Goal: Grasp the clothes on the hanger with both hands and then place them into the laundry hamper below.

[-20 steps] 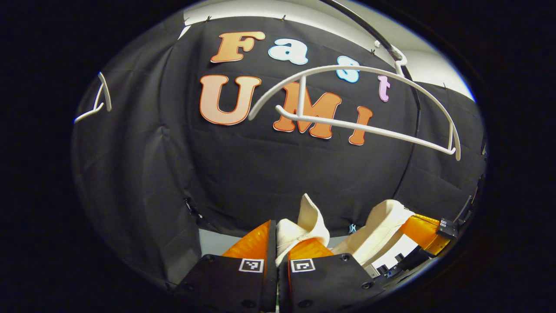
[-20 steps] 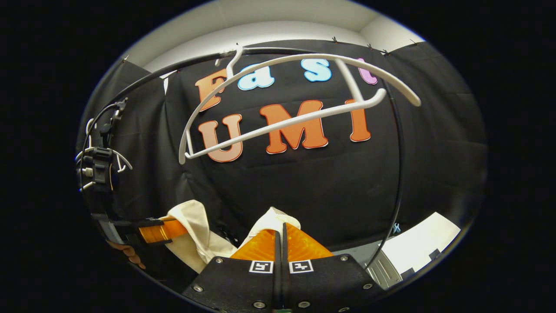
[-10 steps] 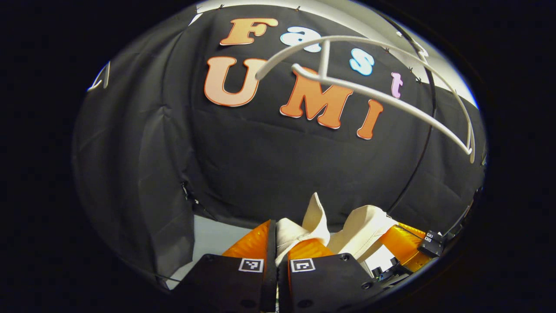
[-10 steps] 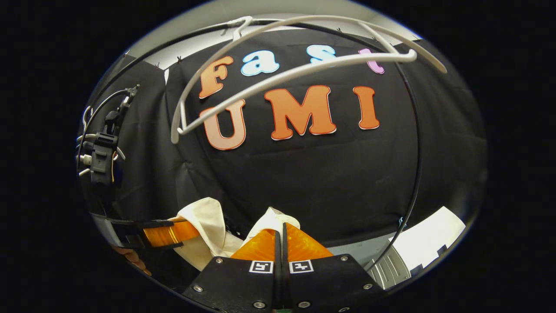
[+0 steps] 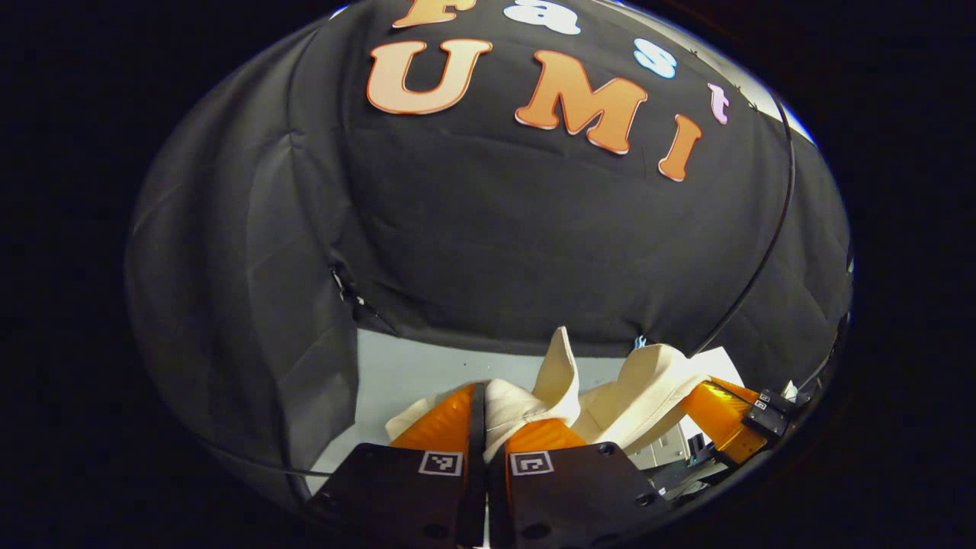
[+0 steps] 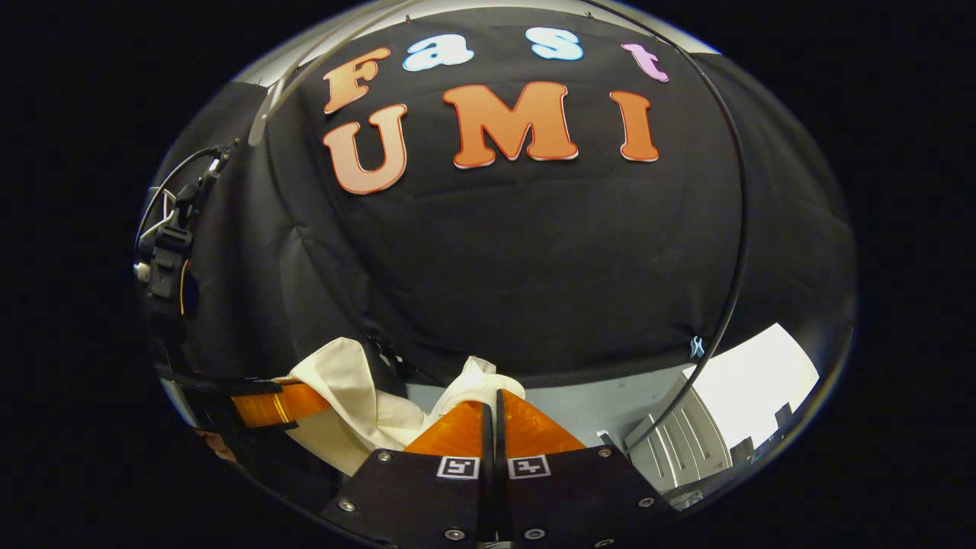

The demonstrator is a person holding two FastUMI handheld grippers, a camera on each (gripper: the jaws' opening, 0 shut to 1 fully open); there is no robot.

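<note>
Both claws are clamped on the cream shirt (image 5: 610, 396): left gripper (image 5: 485, 415), right gripper (image 6: 492, 415); it's strung between them, off the hanger. Carrying stage, I'd say; next it needs lowering over the hamper, then both letting go.

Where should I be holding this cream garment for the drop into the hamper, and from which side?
Keep the present hold: the left gripper and right gripper each pinch a bunched upper fold of the cream garment from the near side, fingers pointing toward the wall. The cloth spans slack between them and hangs below, so two spread grips probably keep it from bunching.
</note>
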